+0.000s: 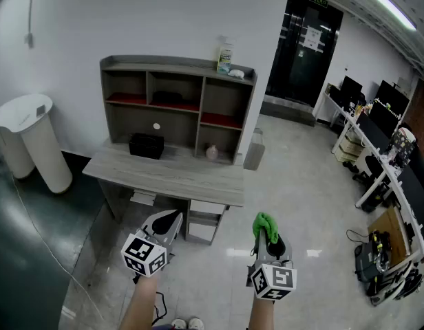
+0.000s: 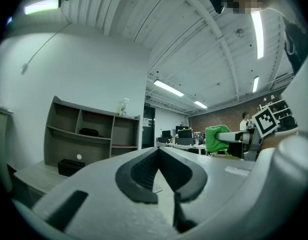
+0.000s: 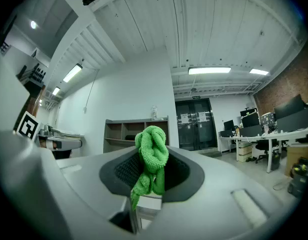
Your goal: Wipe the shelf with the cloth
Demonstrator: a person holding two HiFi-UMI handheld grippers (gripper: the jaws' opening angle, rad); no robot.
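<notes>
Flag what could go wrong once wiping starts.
1. The green cloth is bunched in the right gripper, with a wad beyond the tips; it may slip under wiping pressure.
2. The bottle stands on top of the shelf; a sweep there could topple it.

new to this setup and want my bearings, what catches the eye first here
The bright green cloth clamped in the right gripper stands out, low in the head view. Beyond it, the grey shelf stands on a desk by the wall, with a bottle on top. The left gripper is shut and empty.
</notes>
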